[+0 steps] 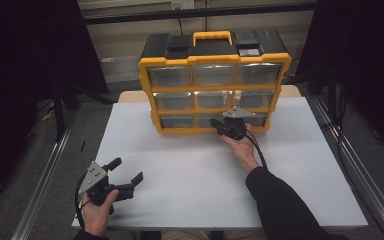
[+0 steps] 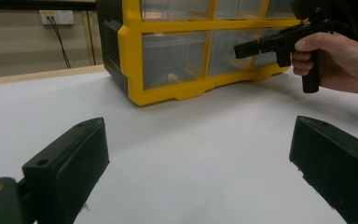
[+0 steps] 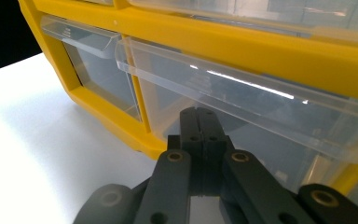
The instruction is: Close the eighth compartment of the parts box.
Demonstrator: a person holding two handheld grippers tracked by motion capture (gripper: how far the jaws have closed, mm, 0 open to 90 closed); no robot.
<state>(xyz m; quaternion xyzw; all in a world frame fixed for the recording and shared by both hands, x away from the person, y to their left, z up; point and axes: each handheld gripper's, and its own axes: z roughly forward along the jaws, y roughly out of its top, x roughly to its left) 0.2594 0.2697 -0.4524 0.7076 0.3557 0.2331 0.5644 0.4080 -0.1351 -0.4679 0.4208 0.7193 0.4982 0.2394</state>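
Two tools are working here: your right tool, jaws pressed together on nothing, is pointing at the clear front of the bottom middle drawer of the yellow organizer, which is standing at the far side of the counter. Your left tool is waiting wide apart over the near left. Every drawer is sitting closed; opening it seems yet to be done.
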